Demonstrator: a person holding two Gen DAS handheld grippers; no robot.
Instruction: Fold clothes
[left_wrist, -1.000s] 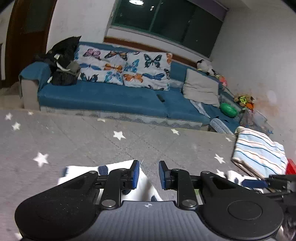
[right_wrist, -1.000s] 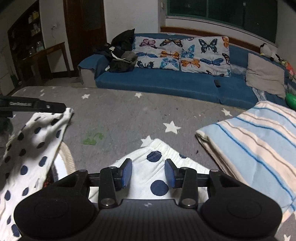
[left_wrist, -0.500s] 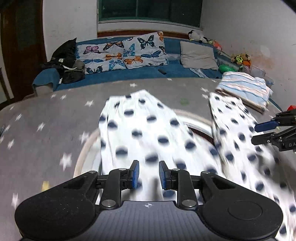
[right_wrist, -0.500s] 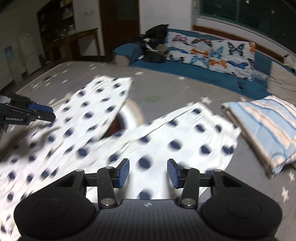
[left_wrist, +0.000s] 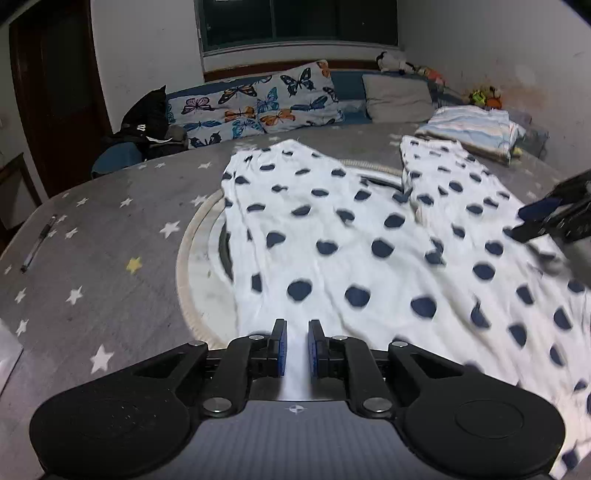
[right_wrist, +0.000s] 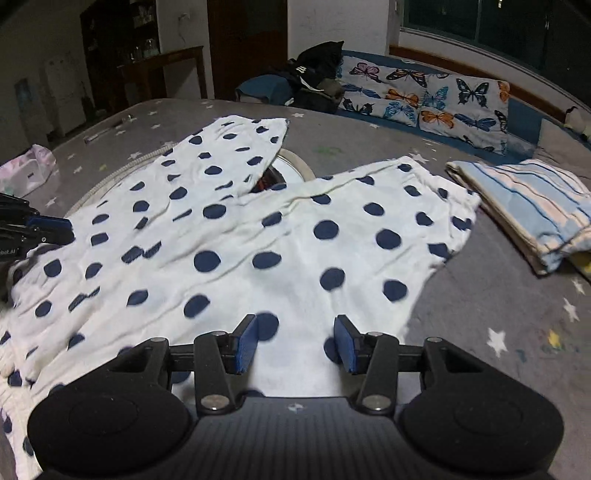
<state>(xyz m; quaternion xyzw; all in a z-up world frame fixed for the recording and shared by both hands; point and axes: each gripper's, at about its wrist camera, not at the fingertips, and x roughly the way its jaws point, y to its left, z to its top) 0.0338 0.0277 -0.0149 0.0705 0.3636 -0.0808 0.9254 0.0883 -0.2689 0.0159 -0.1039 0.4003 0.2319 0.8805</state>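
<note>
Only partial "bot.AI" legible: left hand-held gripper (left_wrist: 294, 348) closing on dotted garment (left_wrist: 369, 236); right hand-held gripper (right_wrist: 294, 344) parted.

I see white polka-dot trousers (left_wrist: 369, 236) spread flat, wrinkled, both legs fanned apart over the round tray (left_wrist: 184, 258), legs pointing toward the sofa.

The polka-dot trousers (right_wrist: 258, 236) are lying spread on the star-patterned bed cover (left_wrist: 110, 229), covering most of a round mat (left_wrist: 183, 258) whose rim is showing at their left side and between the two legs. A folded striped blanket (right_wrist: 535, 206) is sitting just beside the right leg. A pen (left_wrist: 37, 245) is lying well to the left. Behind, butterfly pillows (left_wrist: 258, 107) are leaning along the sofa (right_wrist: 521, 116), a dark jacket (left_wrist: 147, 118) piled at their left.
</note>
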